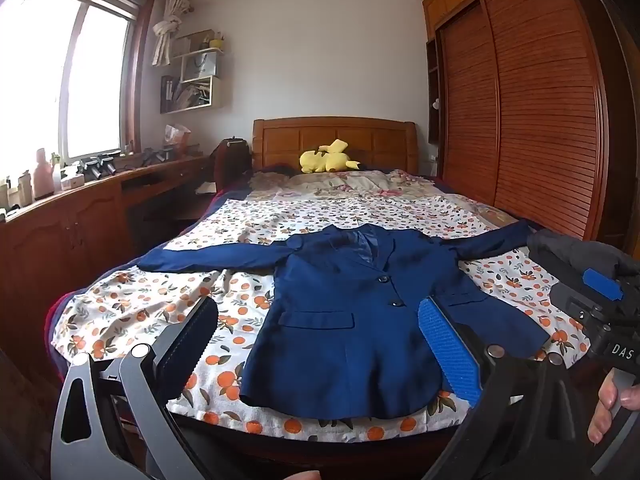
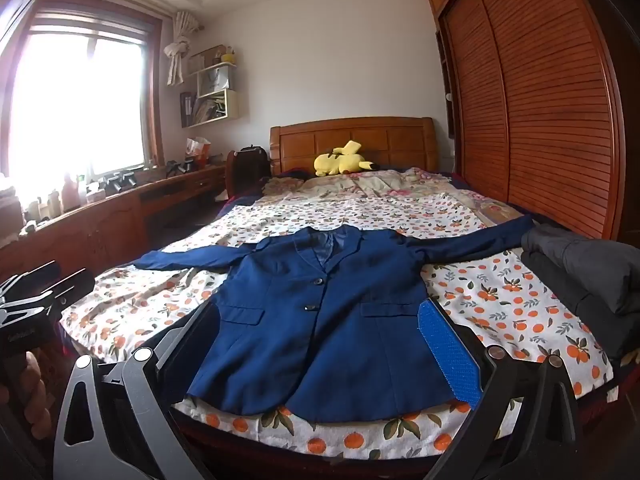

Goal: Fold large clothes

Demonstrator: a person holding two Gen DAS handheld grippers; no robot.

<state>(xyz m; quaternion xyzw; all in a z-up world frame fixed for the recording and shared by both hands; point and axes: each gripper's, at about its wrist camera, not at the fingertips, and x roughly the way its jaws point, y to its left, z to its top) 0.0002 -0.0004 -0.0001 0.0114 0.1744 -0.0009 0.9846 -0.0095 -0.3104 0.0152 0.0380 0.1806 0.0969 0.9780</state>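
A navy blue blazer (image 1: 340, 320) lies flat and face up on the bed, buttoned, with both sleeves spread out to the sides; it also shows in the right wrist view (image 2: 324, 320). My left gripper (image 1: 316, 344) is open and empty, held above the foot of the bed before the blazer's hem. My right gripper (image 2: 316, 348) is open and empty, also above the hem. The right gripper's body (image 1: 600, 312) shows at the right of the left wrist view. The left gripper's body (image 2: 36, 304) shows at the left of the right wrist view.
The bed has an orange-print sheet (image 1: 140, 312). A dark folded garment pile (image 2: 580, 272) lies on the bed's right side by the blazer's sleeve. A yellow plush toy (image 1: 326, 158) sits at the headboard. A wooden wardrobe (image 1: 540, 120) stands right, a desk (image 1: 80, 216) left.
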